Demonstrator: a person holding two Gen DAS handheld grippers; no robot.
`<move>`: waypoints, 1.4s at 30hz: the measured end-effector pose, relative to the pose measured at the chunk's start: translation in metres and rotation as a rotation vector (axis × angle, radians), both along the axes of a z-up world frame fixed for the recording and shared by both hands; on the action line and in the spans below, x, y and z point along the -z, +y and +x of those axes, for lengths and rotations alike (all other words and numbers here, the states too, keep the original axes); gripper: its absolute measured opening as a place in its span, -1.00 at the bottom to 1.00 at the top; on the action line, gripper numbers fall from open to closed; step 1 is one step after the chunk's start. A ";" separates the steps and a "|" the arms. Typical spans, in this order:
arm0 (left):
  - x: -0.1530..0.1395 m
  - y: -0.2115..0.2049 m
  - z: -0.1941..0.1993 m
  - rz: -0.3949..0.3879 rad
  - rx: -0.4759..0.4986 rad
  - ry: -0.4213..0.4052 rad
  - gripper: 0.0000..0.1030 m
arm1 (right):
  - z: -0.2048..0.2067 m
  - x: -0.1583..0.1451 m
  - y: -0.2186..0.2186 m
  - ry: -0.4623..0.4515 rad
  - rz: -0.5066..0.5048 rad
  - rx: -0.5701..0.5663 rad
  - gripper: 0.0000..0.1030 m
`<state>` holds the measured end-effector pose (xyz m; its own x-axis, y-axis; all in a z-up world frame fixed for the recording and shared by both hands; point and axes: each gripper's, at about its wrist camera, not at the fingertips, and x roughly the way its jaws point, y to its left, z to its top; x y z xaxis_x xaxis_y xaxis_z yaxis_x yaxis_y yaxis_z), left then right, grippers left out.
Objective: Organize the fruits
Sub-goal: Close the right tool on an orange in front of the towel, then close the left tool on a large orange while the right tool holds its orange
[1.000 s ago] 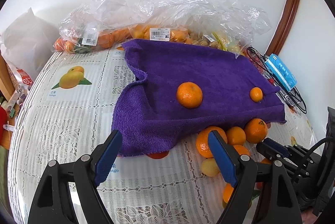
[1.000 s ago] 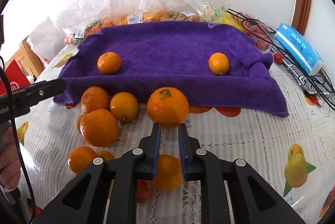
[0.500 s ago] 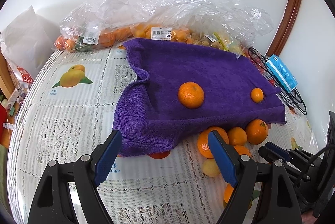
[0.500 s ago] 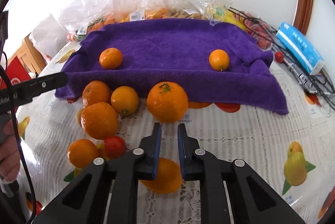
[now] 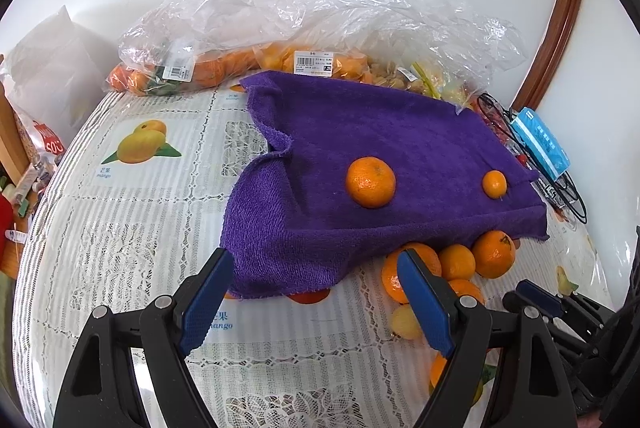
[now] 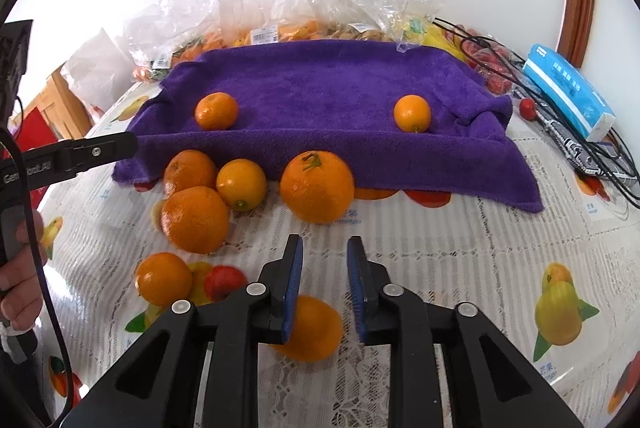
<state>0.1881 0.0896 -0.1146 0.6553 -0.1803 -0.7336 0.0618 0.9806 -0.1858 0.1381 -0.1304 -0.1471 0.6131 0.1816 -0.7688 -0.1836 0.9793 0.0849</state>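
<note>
A purple towel [image 6: 340, 80] lies across the table with two oranges on it, one left [image 6: 216, 110] and one right [image 6: 412, 113]. Several loose oranges [image 6: 195, 214] sit on the tablecloth before its front edge. The biggest, a stemmed orange [image 6: 317, 187], lies just ahead of my right gripper [image 6: 325, 241]. That gripper's jaws are opening, a narrow gap with nothing between them. Another orange [image 6: 312, 328] lies under its fingers. My left gripper [image 5: 314, 256] hovers wide open and holds nothing, over the towel's near corner [image 5: 280, 260].
Clear plastic bags of fruit [image 5: 320, 28] pile up behind the towel against the wall. A blue tissue pack [image 6: 568, 90] and black cables [image 6: 592, 148] lie at the right. A small red fruit [image 6: 225, 280] sits among the oranges. A hand [image 6: 20, 284] holds the left gripper's handle.
My right gripper has drawn back a little from the stemmed orange and its jaws have parted slightly. The left gripper has stayed where it was, still open.
</note>
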 end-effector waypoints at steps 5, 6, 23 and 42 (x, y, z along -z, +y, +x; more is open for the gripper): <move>0.001 0.001 0.001 -0.006 0.000 0.005 0.60 | -0.008 -0.003 0.000 0.000 0.011 -0.026 -0.31; 0.001 0.001 0.001 -0.006 -0.001 0.004 0.60 | -0.011 -0.003 -0.001 0.002 0.021 -0.029 -0.30; 0.000 -0.006 -0.019 -0.028 0.015 0.009 0.60 | -0.037 0.010 -0.004 0.029 0.053 -0.059 -0.36; 0.010 -0.047 0.000 -0.044 0.051 0.066 0.55 | -0.036 0.002 -0.065 -0.017 0.059 0.060 -0.37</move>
<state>0.1883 0.0423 -0.1244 0.5952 -0.2455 -0.7651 0.0977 0.9672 -0.2343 0.1022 -0.1950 -0.1488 0.6370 0.1886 -0.7475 -0.1262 0.9820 0.1402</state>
